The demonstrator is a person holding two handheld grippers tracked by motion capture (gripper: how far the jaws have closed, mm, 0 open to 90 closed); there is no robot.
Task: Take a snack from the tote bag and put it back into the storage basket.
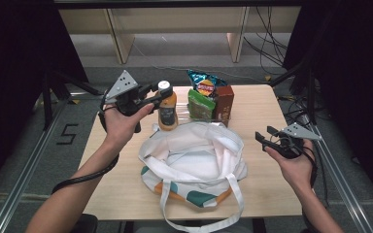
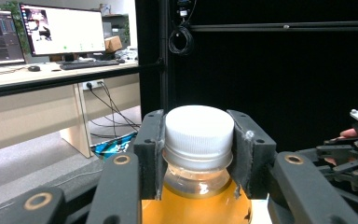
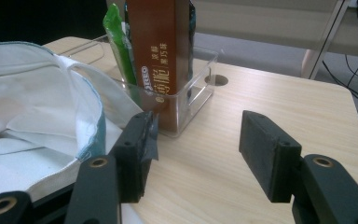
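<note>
On the bench [image 1: 262, 189], the white tote bag [image 1: 194, 160] lay open and looked empty, so the packing seemed barely begun. At its 12 o'clock, the clear bin [image 1: 205, 116] held snacks. The left tool [image 1: 156, 93] gripped the orange juice bottle [image 1: 167, 109] by the cap at the bag's 11 o'clock. The right tool [image 1: 264, 136] waited open and empty at 3 o'clock.

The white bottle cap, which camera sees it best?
The left gripper view: the white cap sits big and close, squeezed between the left gripper's black pads. In the high view the cap is just a tiny white spot atop the orange bottle.
</note>
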